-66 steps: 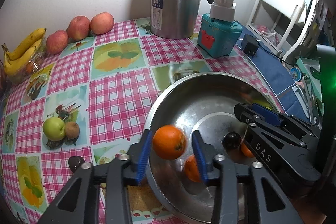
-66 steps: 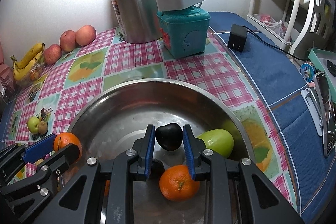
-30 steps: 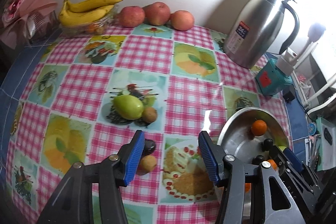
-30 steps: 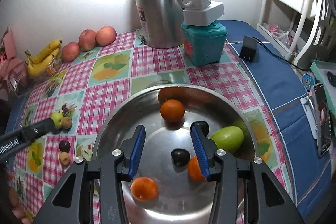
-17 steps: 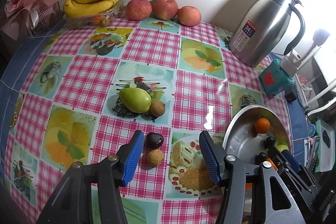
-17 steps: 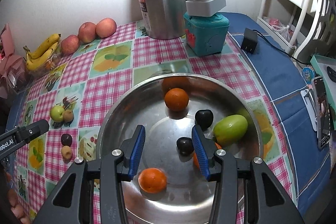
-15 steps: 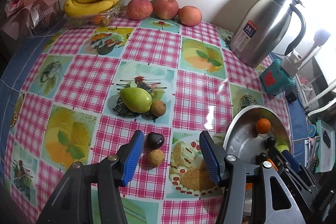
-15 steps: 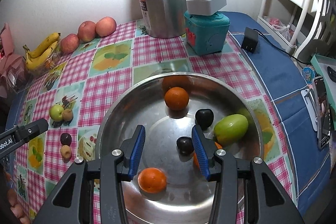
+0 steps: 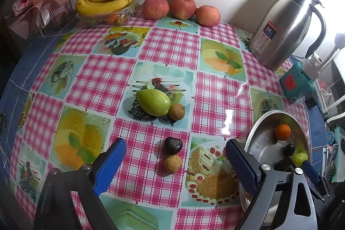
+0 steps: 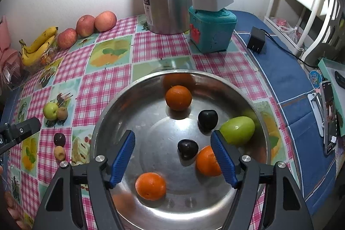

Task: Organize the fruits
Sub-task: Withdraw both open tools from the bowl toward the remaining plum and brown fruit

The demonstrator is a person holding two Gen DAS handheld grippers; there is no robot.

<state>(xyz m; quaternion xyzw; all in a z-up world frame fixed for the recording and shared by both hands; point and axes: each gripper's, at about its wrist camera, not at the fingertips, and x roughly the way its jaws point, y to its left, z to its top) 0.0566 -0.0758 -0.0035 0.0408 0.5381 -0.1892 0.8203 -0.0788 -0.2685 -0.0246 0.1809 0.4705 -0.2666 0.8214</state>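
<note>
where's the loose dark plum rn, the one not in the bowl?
Left wrist view, lower centre: dark plum lies on the tablecloth, apparently touching a small brown fruit, left of the steel bowl.

The worktop's cloth (image 9: 166, 46) is pink-and-white check broken by pale squares printed with fruit pictures, edged in plain blue. On it lie a green oval fruit (image 9: 153, 102), a dark purple plum (image 9: 173, 145), two small tan-brown round fruits (image 9: 173, 163), yellow bananas (image 9: 107, 0) and red-orange apples (image 9: 182, 7). The shiny steel bowl (image 10: 138, 92) holds three orange tangerines (image 10: 178, 97), two near-black plums (image 10: 187, 149) and another green fruit (image 10: 237, 130).

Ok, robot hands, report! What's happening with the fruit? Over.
Both grippers open, empty; fingers just spread. Left gripper over dark plum on tablecloth. Right gripper over bowl. Nothing blocking.
</note>
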